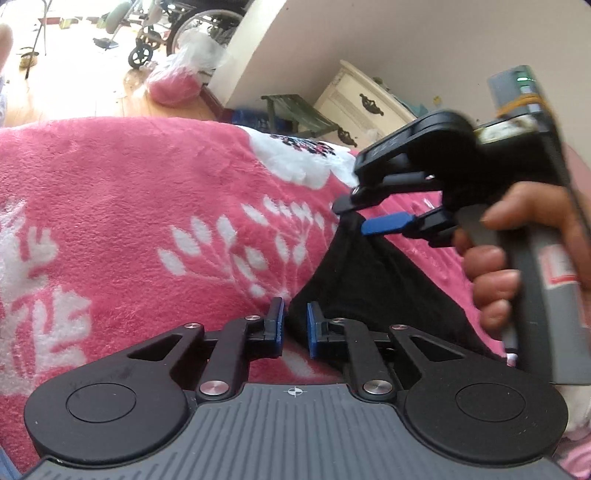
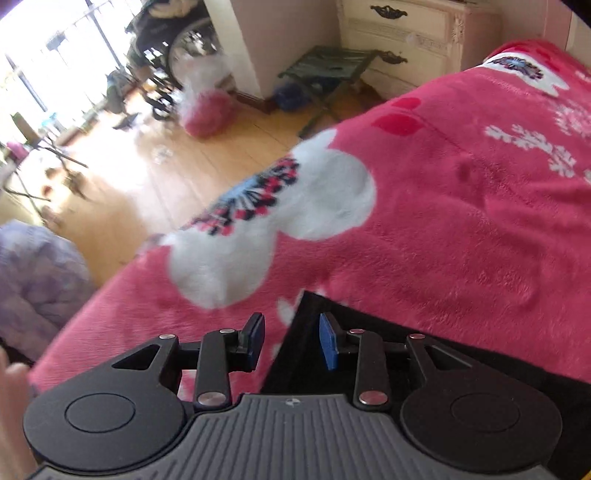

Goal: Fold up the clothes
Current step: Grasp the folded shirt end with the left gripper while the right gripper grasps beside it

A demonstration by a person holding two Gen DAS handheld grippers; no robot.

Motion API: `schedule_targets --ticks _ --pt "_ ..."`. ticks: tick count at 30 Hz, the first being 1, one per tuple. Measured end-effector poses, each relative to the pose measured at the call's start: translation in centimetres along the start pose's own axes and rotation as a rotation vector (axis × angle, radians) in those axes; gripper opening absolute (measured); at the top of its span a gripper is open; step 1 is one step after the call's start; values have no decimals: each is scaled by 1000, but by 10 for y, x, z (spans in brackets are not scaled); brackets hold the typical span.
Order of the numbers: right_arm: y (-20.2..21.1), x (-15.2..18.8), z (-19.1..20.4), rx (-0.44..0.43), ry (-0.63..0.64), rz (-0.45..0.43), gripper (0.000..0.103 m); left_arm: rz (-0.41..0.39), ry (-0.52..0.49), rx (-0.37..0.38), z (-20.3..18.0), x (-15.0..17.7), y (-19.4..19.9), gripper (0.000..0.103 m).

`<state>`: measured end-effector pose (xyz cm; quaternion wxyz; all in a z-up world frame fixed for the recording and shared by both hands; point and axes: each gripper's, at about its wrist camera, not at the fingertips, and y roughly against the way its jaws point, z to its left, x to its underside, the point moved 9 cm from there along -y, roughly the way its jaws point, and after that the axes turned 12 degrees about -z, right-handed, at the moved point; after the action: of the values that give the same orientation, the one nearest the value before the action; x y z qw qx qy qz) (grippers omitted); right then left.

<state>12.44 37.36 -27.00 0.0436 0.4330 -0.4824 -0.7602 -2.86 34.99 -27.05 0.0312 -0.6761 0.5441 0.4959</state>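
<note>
Between the 2 blue pads of the left gripper (image 1: 294, 328) sits the near corner of a black garment (image 1: 369, 284), which lies flat on a pink fleece blanket (image 1: 129, 206) with white leaf and flower prints. Those jaws stand at a narrow gap with the dark cloth edge in it, though whether the pads actually press the fabric cannot be told. Ahead and to the right of that gripper, the right gripper (image 1: 356, 218) hangs over the far corner of the same garment, gripped at its grey handle by a person's hand (image 1: 517, 258); its fingers stand about halfway apart, one above and one below the cloth tip, not clamped. From the right wrist view, the right gripper (image 2: 291, 341) shows a clear gap, with the garment's pointed corner (image 2: 314, 306) just ahead of and under its right pad. Beyond the blanket's edge are a wooden floor (image 2: 155, 177), a cream dresser (image 2: 406, 33) and a wheelchair (image 1: 192, 26).
</note>
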Motion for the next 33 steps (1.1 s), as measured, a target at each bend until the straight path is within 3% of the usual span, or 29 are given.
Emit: schedule_targets --ticks 4,6,8,11,17,24,33 --pt "-10 7 -2 12 6 13 34 4 -14 17 0 0 -2 11" --pt "-10 9 -1 22 26 5 30 -4 -36 20 -2 0 -1 7" --pt "-8 8 1 32 54 -5 16 -11 -51 18 -4 0 -2 5" --pt "0 5 -1 18 51 -21 6 -18 -66 19 -8 -1 0 3" --pt "35 -3 -21 -56 3 -84 6 -41 -86 81 -25 -6 14 3" --pt "94 -10 -69 -147 -62 -172 6 -49 -186 250 -74 -5 45 3" --pt "147 -2 -132 -193 -170 -264 6 -16 -298 374 -126 28 57 3"
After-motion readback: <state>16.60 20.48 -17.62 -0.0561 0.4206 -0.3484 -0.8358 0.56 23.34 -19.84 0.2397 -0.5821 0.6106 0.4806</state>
